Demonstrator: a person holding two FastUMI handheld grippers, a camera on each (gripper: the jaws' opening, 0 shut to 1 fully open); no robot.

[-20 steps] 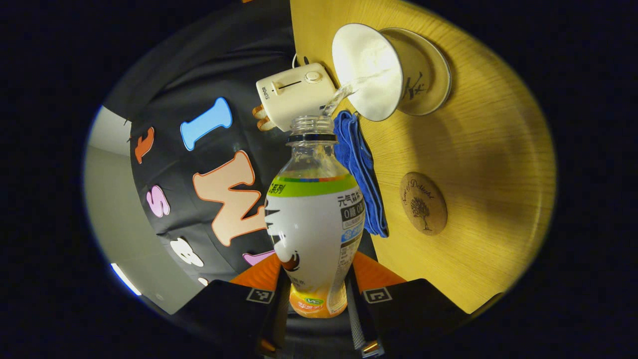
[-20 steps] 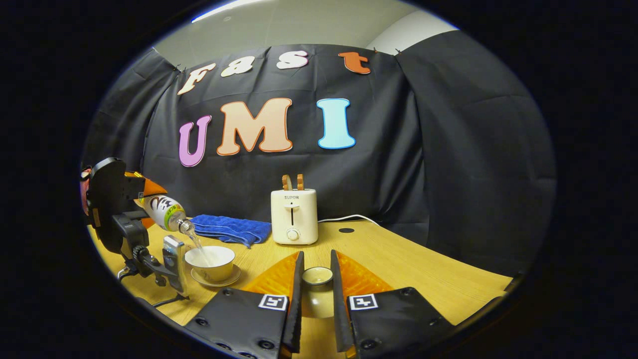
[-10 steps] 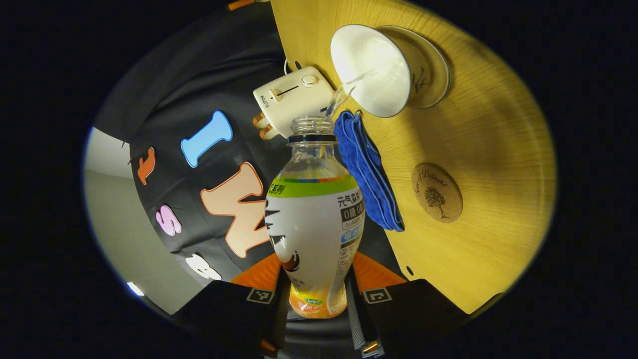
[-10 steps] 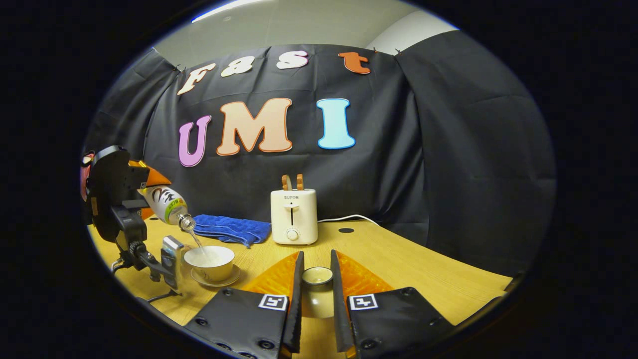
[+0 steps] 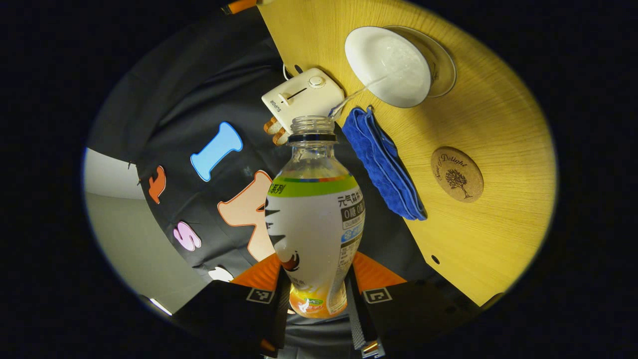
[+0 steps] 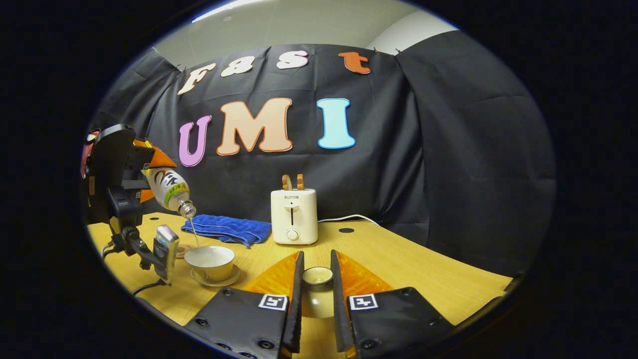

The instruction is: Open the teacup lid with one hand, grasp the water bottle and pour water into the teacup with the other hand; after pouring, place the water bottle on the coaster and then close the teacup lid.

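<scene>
Right gripper (image 6: 314, 291), nearest in the right gripper view: both fingers pinch the teacup lid (image 6: 317, 275), held off the table (image 6: 398, 259), parked well to the right of the cup. It's idle; judgement: it waits until the bottle is set down.

Left gripper (image 5: 315, 299): fingers clamped on the lower body of the water bottle (image 5: 315, 219). Seen from the right gripper view, that gripper (image 6: 149, 184) sits at far left, bottle (image 6: 169, 192) tilted neck-down toward the right.

Key relation: the bottle's long axis runs from the fingers out through the open mouth, and the teacup (image 5: 388, 65) lies beyond and to the right of that mouth in the left gripper view. A thin stream arcs from the mouth into the cup, landing inside the rim. In the right gripper view the teacup (image 6: 209, 262) on its saucer (image 6: 216, 279) is below the mouth and slightly right of it, with a clear gap between them. Pour in progress.

Next target, the coaster (image 5: 457, 174), is right of the bottle axis in the left gripper view, nearer than the cup, just past the blue cloth (image 5: 384, 164). Judgement: the bottle must be righted first, then swung toward that side and lowered; left gripper does it, being the one holding the bottle.

Farther back: toaster (image 6: 294, 217) against the booth wall, clear of both paths.

Risk, as I judge it: the stream is thin and arcing, so any further tilt-back could dribble short of the rim.
</scene>
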